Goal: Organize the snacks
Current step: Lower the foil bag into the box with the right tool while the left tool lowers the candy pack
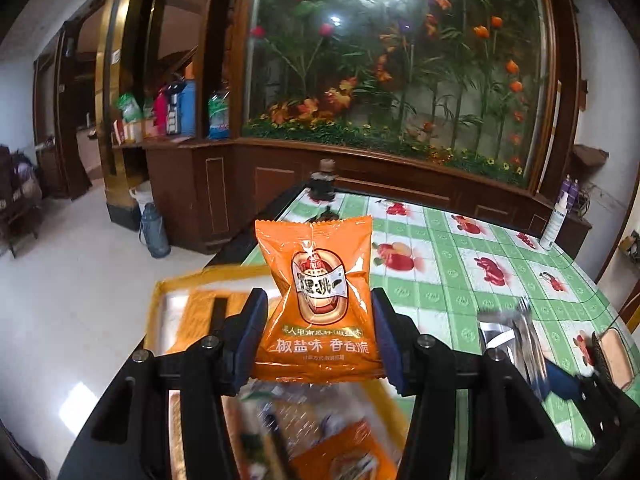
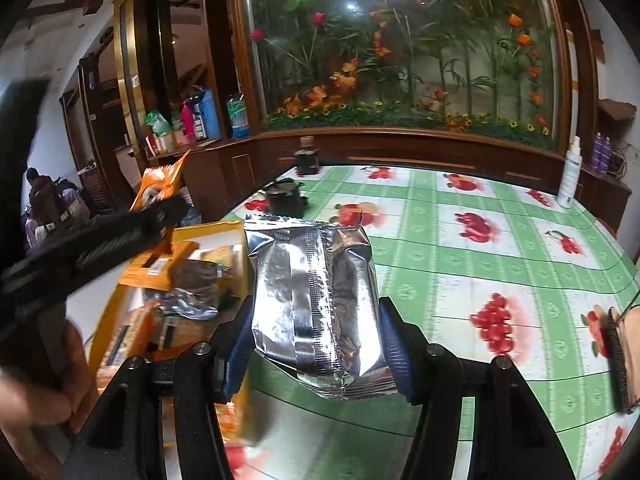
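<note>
My left gripper [image 1: 320, 336] is shut on an orange snack packet [image 1: 320, 300], held upright above a yellow tray [image 1: 160, 292] that holds several snack packets. My right gripper [image 2: 316, 332] is shut on a silver foil packet [image 2: 316, 300], its seam facing the camera, held over the green fruit-print tablecloth [image 2: 500, 264] just right of the yellow tray [image 2: 228, 226]. In the right wrist view the left gripper [image 2: 160, 216] and its orange packet [image 2: 160, 188] hang over the tray at the left. The silver packet [image 1: 516, 336] shows blurred at the right of the left wrist view.
A dark jar [image 2: 306, 158] and a small black pot [image 2: 284, 196] stand at the table's far edge. A white spray bottle [image 2: 570, 174] is at the far right. A wooden cabinet with a glass flower display [image 2: 400, 60] runs behind the table. A person's hand [image 2: 36, 392] shows at lower left.
</note>
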Available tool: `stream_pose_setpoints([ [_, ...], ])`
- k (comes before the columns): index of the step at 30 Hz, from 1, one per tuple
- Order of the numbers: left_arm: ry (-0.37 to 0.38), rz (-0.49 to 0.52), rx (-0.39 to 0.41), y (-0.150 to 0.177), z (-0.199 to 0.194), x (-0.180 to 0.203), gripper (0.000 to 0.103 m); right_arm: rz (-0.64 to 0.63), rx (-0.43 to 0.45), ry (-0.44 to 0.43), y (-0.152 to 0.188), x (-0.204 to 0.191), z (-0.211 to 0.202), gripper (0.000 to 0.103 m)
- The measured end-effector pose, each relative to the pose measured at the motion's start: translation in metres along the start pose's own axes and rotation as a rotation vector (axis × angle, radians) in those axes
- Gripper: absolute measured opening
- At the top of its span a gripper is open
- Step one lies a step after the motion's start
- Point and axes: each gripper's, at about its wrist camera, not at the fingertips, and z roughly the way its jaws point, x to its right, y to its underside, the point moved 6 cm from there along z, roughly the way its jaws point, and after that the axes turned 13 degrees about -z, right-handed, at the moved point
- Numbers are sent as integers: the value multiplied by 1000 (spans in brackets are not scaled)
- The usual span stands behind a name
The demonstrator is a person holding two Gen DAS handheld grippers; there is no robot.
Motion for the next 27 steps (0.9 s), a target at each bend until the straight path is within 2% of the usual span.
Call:
stream_pose_setpoints([
  [7,-39,-51,-23,24,-18,-52,51,-7,-12,-48,-4,-30,10,63],
  [15,-55,-57,-90,55,-21,-78,51,-48,-35,-73,-9,-65,34,63],
  [17,-48,-69,-111,57,-20,-82,51,-35,-61,-122,-8,-67,43,63],
  [22,-51,-56,-150,71,-19,-86,50,-38,-93,-183,-7,-71,59,63],
  [27,-64,-4,-133,76,-23,-76,50,-47,-148,-241,-2,-81,75,63],
])
